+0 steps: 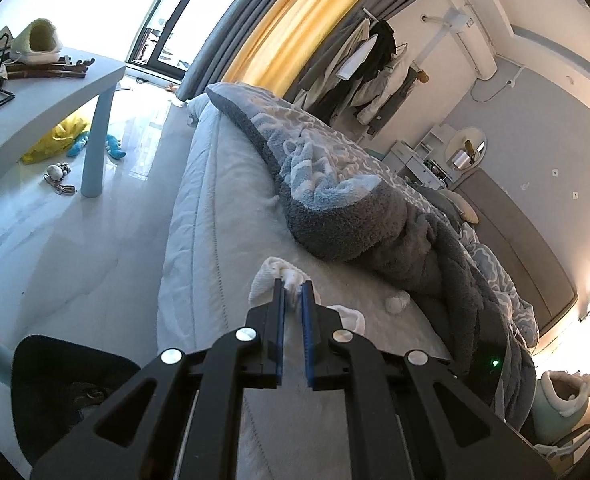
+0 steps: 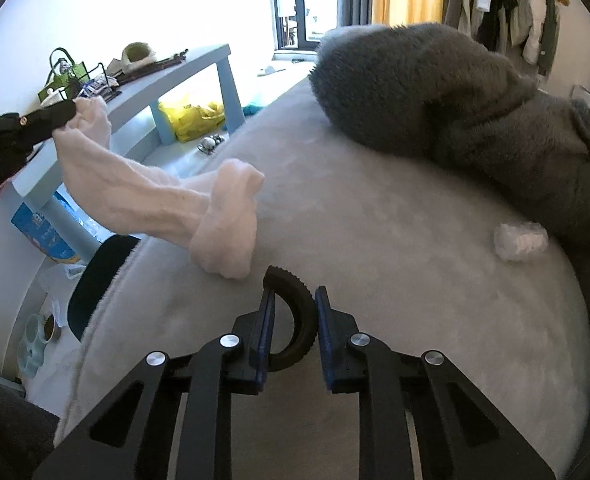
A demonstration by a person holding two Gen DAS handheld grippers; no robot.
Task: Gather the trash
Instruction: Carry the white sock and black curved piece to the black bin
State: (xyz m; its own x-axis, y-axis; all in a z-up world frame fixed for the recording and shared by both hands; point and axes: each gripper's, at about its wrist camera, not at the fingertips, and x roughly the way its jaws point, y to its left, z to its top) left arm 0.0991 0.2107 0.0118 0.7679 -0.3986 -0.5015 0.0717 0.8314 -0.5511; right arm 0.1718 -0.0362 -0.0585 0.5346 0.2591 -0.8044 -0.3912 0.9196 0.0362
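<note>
My left gripper (image 1: 293, 286) is shut on a white sock (image 1: 269, 278) and lifts one end off the bed; in the right wrist view the gripper (image 2: 65, 114) holds the sock (image 2: 155, 196) with its far end still on the mattress. My right gripper (image 2: 295, 294) is shut on a black half-ring with a ridged edge (image 2: 295, 320), just above the bed. A crumpled white tissue ball (image 2: 520, 240) lies on the bed beside the grey blanket; it also shows in the left wrist view (image 1: 397, 302).
A grey fluffy blanket (image 2: 455, 100) is heaped on the bed (image 2: 375, 240). A light blue table (image 1: 55, 96) with clutter stands beside the bed. A yellow bag (image 2: 193, 116) and toys lie on the floor. A black bin (image 1: 55, 384) is at the bed's edge.
</note>
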